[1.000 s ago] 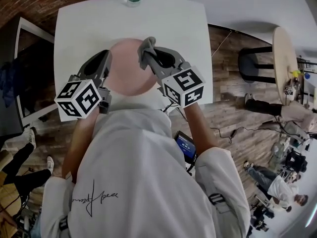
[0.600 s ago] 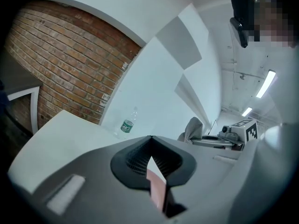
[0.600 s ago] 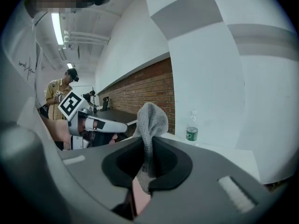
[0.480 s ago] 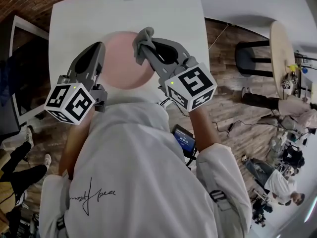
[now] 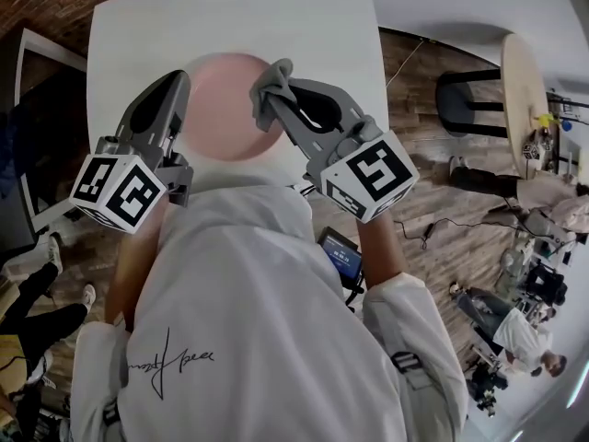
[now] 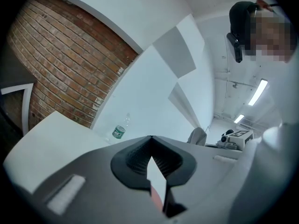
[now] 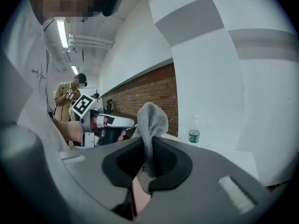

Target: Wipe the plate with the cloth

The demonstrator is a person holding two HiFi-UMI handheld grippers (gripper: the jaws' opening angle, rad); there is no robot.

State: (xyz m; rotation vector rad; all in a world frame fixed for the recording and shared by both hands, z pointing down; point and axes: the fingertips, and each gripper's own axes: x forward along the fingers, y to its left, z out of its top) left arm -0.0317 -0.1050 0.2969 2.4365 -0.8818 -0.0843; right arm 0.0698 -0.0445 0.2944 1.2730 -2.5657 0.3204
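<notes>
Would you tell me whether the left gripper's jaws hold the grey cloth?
No, the jaws of the right gripper clamp the grey cloth.

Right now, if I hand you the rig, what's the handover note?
Left gripper: shut on the plate, at its left rim, as far as I can tell.
Right gripper: shut on the cloth, which bunches up past the jaw tips.
The plate is over the table. The cloth is by the plate's right rim, contact unclear.
Done: both things gripped.
Left: wipe the plate's face. Nothing shows any wiping done.
</notes>
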